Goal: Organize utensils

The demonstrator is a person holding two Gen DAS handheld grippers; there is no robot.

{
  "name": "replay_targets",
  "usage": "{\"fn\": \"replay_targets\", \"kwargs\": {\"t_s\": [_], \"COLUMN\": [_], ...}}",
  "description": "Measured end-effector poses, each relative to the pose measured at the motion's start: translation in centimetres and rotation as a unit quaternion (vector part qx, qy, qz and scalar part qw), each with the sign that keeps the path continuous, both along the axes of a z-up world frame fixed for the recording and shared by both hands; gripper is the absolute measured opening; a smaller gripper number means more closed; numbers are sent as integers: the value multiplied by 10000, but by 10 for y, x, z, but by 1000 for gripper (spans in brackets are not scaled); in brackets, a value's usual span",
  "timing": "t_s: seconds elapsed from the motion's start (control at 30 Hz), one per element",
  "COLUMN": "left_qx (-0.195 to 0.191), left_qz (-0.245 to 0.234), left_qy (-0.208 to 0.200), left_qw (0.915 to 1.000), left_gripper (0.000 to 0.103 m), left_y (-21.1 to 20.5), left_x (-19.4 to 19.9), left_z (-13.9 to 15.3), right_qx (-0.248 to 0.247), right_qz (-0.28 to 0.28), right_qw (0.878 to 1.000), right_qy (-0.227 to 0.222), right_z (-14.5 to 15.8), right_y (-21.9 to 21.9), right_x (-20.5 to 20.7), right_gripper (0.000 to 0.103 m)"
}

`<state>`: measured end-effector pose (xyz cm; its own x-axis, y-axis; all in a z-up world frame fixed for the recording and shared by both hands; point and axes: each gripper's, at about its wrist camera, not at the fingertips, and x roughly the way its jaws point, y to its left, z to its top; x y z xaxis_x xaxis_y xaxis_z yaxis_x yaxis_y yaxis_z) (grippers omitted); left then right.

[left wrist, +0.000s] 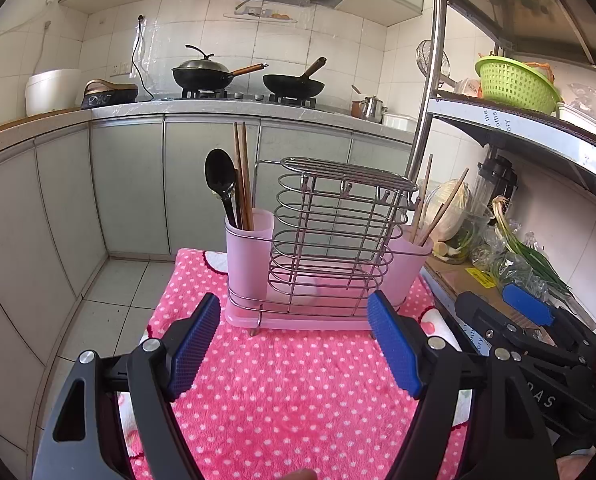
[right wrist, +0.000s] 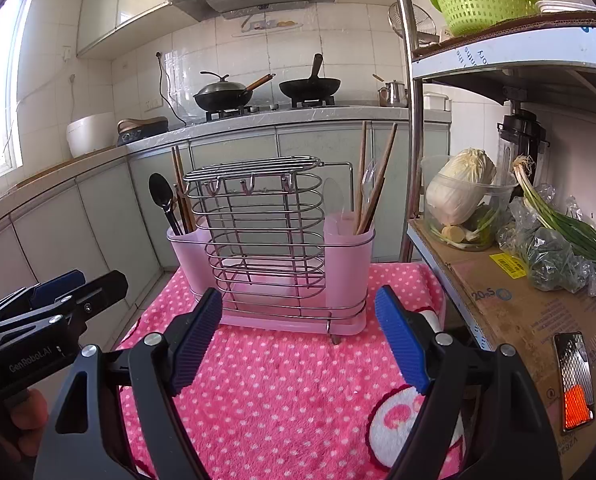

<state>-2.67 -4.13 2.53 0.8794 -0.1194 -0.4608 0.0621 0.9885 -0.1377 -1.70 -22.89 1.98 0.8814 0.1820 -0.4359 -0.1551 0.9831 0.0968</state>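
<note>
Left wrist view first: the left hand-held gripper (left wrist: 294,344) has its blue pads spread wide with nothing between them, hovering over the pink dotted cloth (left wrist: 290,392) just in front of the rack (left wrist: 329,236). The rack is a wire cage on a pink tray with a pink cup at each end. The cup at the rack's left end (left wrist: 248,256) holds a black spoon (left wrist: 220,184) and dark chopsticks (left wrist: 242,176), all standing bowl and tips up. The cup at the right end (left wrist: 411,260) has two lighter chopsticks (left wrist: 441,208) leaning outward. The right hand-held gripper (left wrist: 525,312) shows off to the rack's right, too side-on here to read.

Right wrist view: the right hand-held gripper (right wrist: 298,340) is also wide apart and empty, just short of the rack (right wrist: 266,240). The right-end cup (right wrist: 347,264) shows the chopsticks (right wrist: 377,184) plus what looks like a clear spoon (right wrist: 367,178), hard to make out. The black spoon (right wrist: 164,200) is at the far left end. The left hand-held gripper (right wrist: 54,292) peeks in left of the rack.

Handling-wise, my guess: everything's light and stiff. Chopsticks are thin and smooth, so they'll want to roll or pivot; pinch mid-shaft above the cup rim, ideally both together. Take the spoon by the neck, not the slick bowl. The rack itself looks tippy if a lift drags sideways.
</note>
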Motion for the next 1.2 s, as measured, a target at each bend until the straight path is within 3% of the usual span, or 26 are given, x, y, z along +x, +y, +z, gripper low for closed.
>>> {"fn": "replay_targets", "kwargs": {"t_s": [1.2], "left_qx": [-6], "left_qz": [-9], "left_qy": [-83], "left_qw": [10000], "left_gripper": [75], "left_y": [-1], "left_x": [-6], "left_z": [6], "right_qx": [-41], "right_qz": [19], "right_qw": [10000], "right_qy": [-67], "right_z": [4], "right_y": [2], "right_x": [-5], "right_gripper": [79]}}
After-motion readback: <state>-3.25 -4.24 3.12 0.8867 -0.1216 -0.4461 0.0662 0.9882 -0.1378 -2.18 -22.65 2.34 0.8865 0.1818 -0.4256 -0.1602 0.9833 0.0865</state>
